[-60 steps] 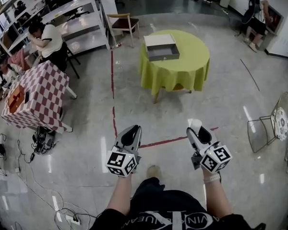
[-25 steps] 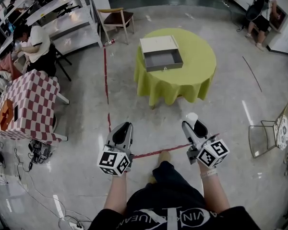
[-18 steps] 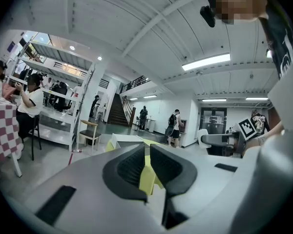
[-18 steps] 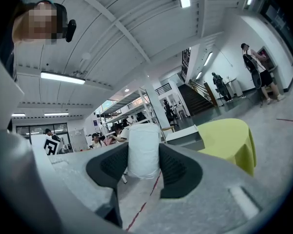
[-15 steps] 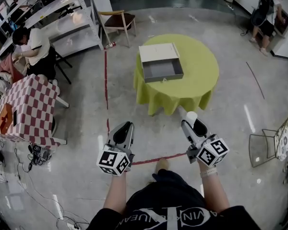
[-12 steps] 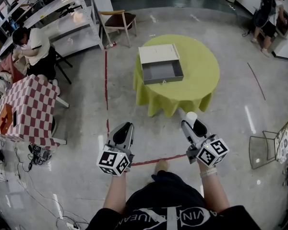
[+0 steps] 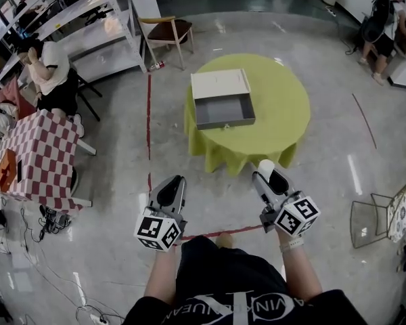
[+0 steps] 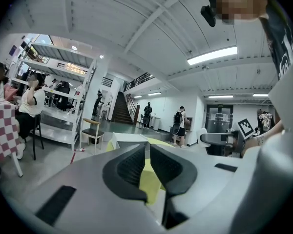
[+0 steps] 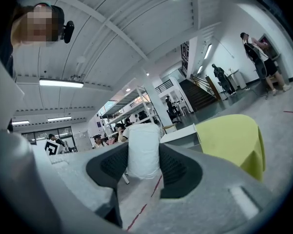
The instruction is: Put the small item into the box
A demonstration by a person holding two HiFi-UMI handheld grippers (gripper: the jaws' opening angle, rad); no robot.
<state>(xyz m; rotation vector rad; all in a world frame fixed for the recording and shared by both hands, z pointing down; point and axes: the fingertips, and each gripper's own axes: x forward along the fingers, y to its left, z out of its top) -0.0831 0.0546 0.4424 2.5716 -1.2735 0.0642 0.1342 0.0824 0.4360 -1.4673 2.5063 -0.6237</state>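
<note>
Head view: right tongs [image 7: 269, 175] clamp white item [image 7: 265, 165], mostly hidden.

Open floor [image 7: 213, 202] leads to the green table [image 7: 284, 107], where the box [image 7: 223, 110] lies open-topped.

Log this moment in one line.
right hand-held gripper: shut on white item | left hand-held gripper: shut, empty | box: open on table

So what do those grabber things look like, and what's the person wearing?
Both the left gripper and right gripper are grey with black textured pads. Each carries a white cube printed with black square markers. The person wears a black shirt with white lettering.
</note>
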